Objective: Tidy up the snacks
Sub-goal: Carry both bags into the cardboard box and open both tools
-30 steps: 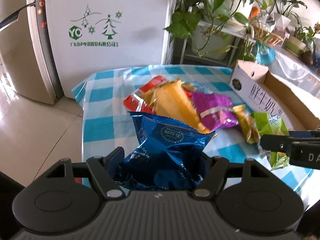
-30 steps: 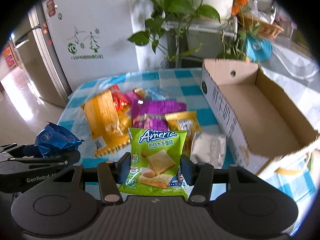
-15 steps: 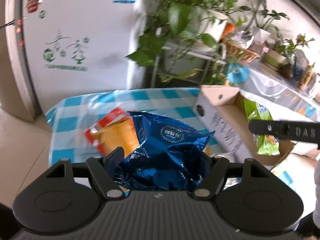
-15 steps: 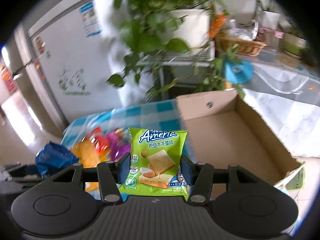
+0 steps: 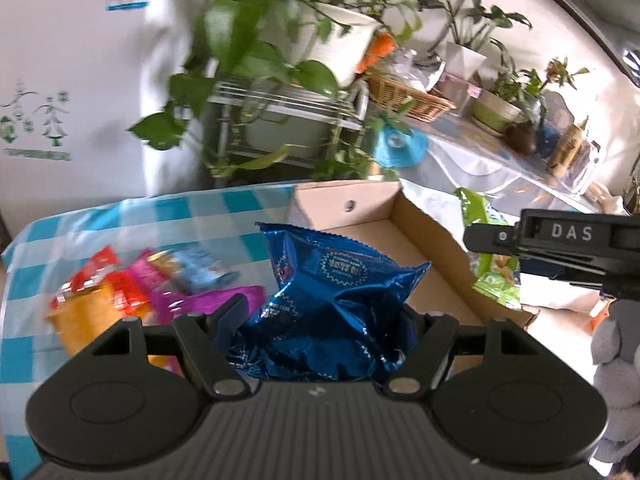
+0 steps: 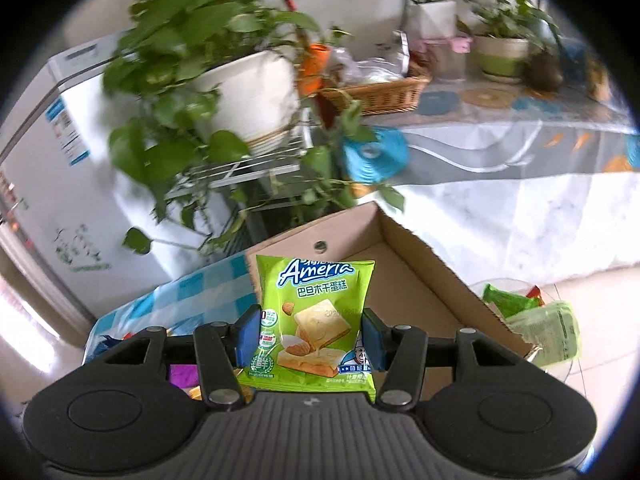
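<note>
My left gripper [image 5: 320, 316] clamps a crinkled blue foil snack bag [image 5: 332, 296], held up in front of the open brown cardboard box [image 5: 424, 236]. My right gripper [image 6: 308, 336] pinches a green Ameria cake packet [image 6: 314, 320] over that box's near end. Left of the box, loose orange, red and purple snack packets [image 5: 132, 292] lie on the blue-checked tablecloth [image 5: 80, 232].

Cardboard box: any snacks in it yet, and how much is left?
Nothing visible inside the cardboard box yet. In hand: left gripper holds the blue packet, right gripper the green packet, both near the box. Left: the snack pile on the checked tablecloth.
</note>
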The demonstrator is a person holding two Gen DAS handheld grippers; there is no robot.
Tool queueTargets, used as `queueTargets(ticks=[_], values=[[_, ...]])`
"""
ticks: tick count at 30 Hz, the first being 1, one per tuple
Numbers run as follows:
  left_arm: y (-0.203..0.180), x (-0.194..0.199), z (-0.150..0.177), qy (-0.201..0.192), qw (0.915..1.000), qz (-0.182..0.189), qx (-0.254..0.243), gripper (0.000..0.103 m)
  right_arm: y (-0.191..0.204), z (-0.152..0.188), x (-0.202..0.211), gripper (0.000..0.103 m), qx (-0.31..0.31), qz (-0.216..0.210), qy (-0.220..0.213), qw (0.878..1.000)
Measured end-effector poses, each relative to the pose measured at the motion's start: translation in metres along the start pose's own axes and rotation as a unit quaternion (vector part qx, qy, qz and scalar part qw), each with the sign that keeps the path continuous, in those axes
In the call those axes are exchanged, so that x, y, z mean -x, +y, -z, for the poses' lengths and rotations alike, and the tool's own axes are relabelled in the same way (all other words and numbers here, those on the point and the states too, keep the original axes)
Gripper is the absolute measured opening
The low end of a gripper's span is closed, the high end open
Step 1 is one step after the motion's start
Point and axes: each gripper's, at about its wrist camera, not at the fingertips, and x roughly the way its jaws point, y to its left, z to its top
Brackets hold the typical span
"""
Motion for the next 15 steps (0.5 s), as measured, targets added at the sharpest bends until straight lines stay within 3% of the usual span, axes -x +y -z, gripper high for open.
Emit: queueTargets(ticks=[15], values=[[-0.057,-0.064,-0.007,0.042,0.9981,0.042,-0.014,0.074,-0.050,-0.012,-0.015,0.059,-0.088,0.035,0.014,0.995]])
